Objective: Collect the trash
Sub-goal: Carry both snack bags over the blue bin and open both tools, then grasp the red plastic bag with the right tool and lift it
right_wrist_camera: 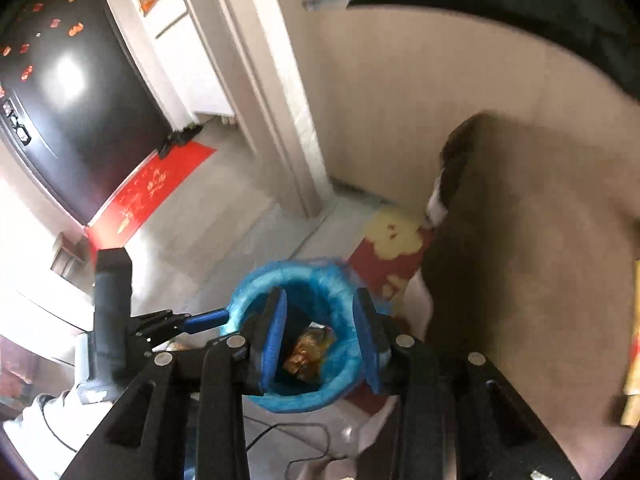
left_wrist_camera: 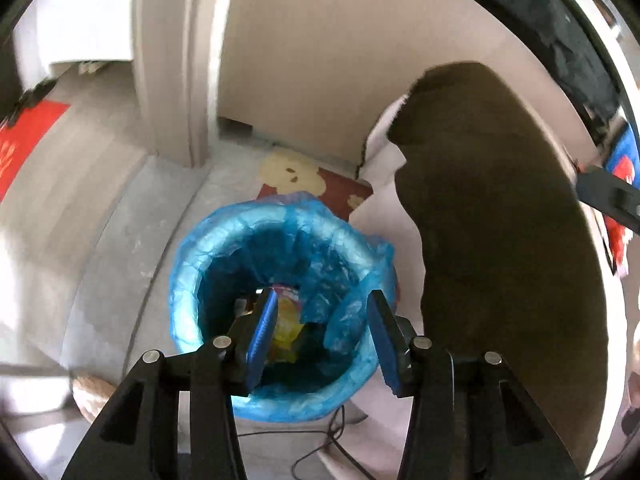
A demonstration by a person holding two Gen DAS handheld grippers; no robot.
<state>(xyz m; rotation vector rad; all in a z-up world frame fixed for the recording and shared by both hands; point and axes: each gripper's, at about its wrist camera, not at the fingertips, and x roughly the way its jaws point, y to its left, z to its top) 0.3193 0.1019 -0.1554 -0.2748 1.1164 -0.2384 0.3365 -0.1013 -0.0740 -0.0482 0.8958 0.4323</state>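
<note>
Bin (left_wrist_camera: 276,240) sitting under both my grippers: left gripper (left_wrist_camera: 322,320) and right gripper (right_wrist_camera: 320,316) gaping wide, holding nothing; trash (right_wrist_camera: 306,354) inside blurry, partly hidden.

Your left gripper (left_wrist_camera: 322,330) had matte black angular linkage arms with triangular cut-outs, round silver pivot pins, and ribbed blue pads (left_wrist_camera: 262,336) lining its fingers. Your right gripper (right_wrist_camera: 320,330) matched it: black arms, silver pins, blue pads (right_wrist_camera: 274,340). From the right wrist, the left unit showed a dark grey-blue handle (right_wrist_camera: 112,312).
</note>
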